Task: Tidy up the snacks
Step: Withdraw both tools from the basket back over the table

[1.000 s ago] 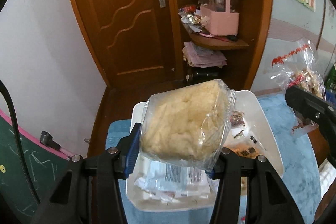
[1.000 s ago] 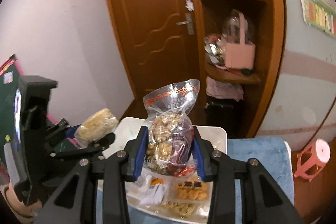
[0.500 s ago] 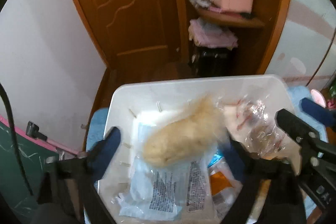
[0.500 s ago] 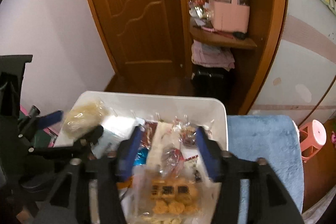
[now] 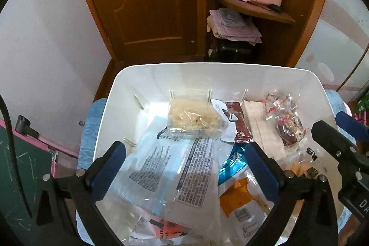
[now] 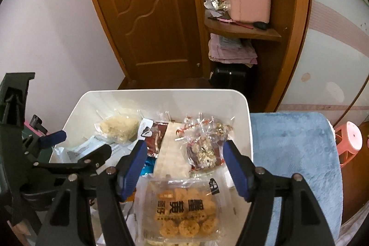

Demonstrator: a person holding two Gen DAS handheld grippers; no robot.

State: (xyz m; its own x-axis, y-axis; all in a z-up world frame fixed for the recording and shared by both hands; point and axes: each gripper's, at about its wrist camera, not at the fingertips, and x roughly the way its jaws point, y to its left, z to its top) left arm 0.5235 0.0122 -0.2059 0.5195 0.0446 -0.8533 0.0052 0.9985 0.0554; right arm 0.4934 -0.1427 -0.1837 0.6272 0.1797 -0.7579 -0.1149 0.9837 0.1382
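Left gripper (image 5: 184,168): fingers spread wide, nothing between them, poised over the bin's left half.
Right gripper (image 6: 185,166): fingers spread wide, nothing gripped, over the bin's right half.
White bin (image 5: 110,107): sits on a blue mat (image 6: 297,153).
Pale crumbly pack (image 5: 192,118): lying in the bin near the far wall.
Clear nut-and-date bag (image 6: 204,145): lying in the bin, right side.
Progress: judged well along; both packs are binned, no loose snacks visible outside it.
Left to do: possibly tidying the heap; the mat is only partly in view.
Writing: fried-snack pack (image 6: 182,211) shows large Chinese characters; the blue-white pouch (image 5: 161,163) has print blocks too small to read.
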